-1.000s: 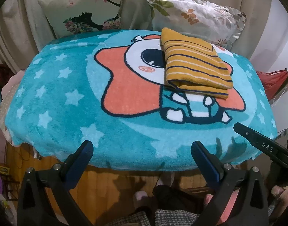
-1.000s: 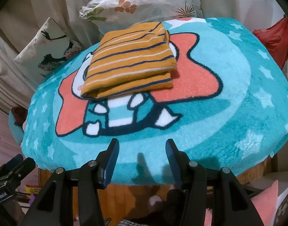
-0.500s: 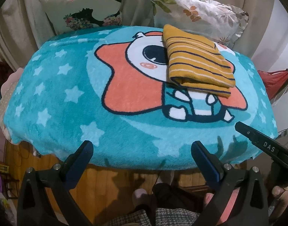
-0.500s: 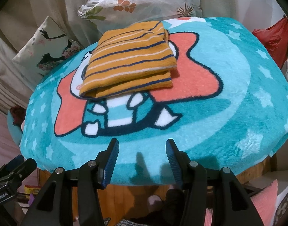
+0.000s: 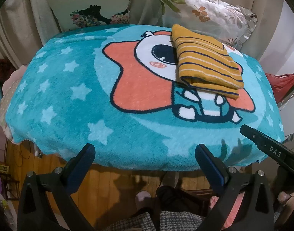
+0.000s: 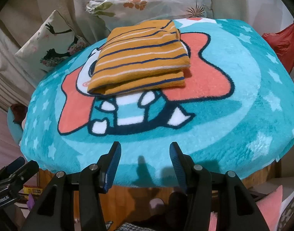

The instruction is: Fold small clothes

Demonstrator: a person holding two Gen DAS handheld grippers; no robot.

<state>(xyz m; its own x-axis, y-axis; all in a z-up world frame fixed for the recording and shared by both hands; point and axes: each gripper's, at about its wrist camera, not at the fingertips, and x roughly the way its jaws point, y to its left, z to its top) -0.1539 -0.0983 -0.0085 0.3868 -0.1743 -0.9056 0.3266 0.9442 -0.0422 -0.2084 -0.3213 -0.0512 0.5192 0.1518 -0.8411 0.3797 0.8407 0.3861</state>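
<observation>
The striped garment [image 6: 139,57] was seen lying folded into a compact mustard rectangle on the far part of the teal star blanket [image 5: 69,96], over the cartoon figure's head, just in front of the floral pillow [image 5: 204,13]. Both tools were held back at the near edge of the blanket, well apart from the cloth. The left gripper [image 5: 145,154] was spread wide with nothing between its jaws; the right gripper [image 6: 145,154] was likewise released and empty.

The fold was judged to be finished, so the step in hand was taken to be a clean withdrawal. It would be done well if both tools were kept clear of the blanket's pile, so that the stacked layers were not dragged, and if the near edge of the garment, where the lower layer showed slightly past the upper, was left undisturbed or squared only with a light touch.

Compared with a second before, almost nothing was altered: the garment was unmoved, both jaws were equally open, and only a slight drift of the left view was noted.
</observation>
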